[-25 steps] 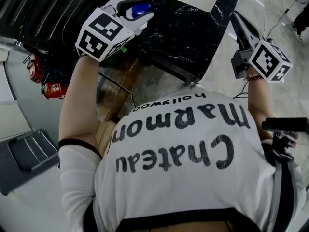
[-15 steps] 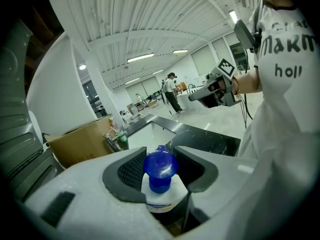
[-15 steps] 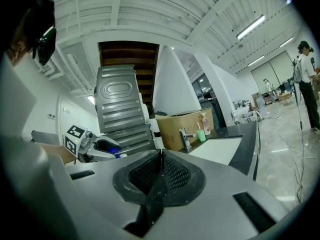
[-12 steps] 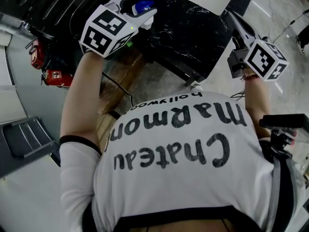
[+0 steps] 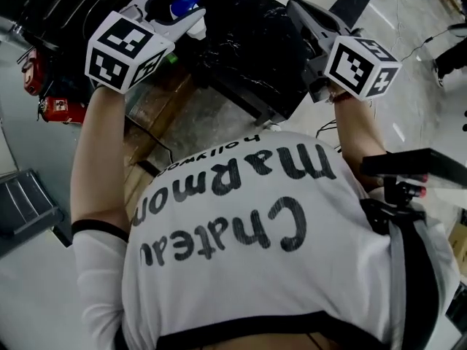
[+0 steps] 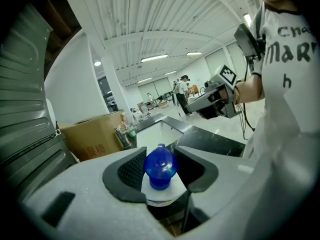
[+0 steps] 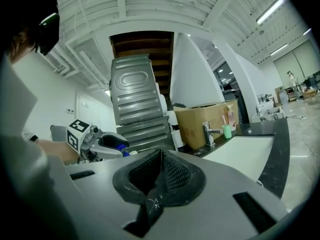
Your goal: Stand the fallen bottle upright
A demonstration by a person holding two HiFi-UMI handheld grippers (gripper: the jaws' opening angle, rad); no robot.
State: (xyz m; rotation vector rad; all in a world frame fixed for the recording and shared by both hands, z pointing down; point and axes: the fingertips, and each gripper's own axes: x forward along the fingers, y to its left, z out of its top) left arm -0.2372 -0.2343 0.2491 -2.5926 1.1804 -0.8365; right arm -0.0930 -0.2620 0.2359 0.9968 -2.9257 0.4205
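— What's in the left gripper (image 5: 184,12)?
— The bottle (image 6: 159,170). Both jaws clamp on it just under its blue cap, and it's held in the air by the left edge of the black marble counter (image 5: 244,46).
— And the right gripper (image 7: 161,158)?
— Its jaws are pressed together with nothing between them. It hangs above the counter, well apart from the bottle.

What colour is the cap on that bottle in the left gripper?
The cap is blue, clearest in the left gripper view.
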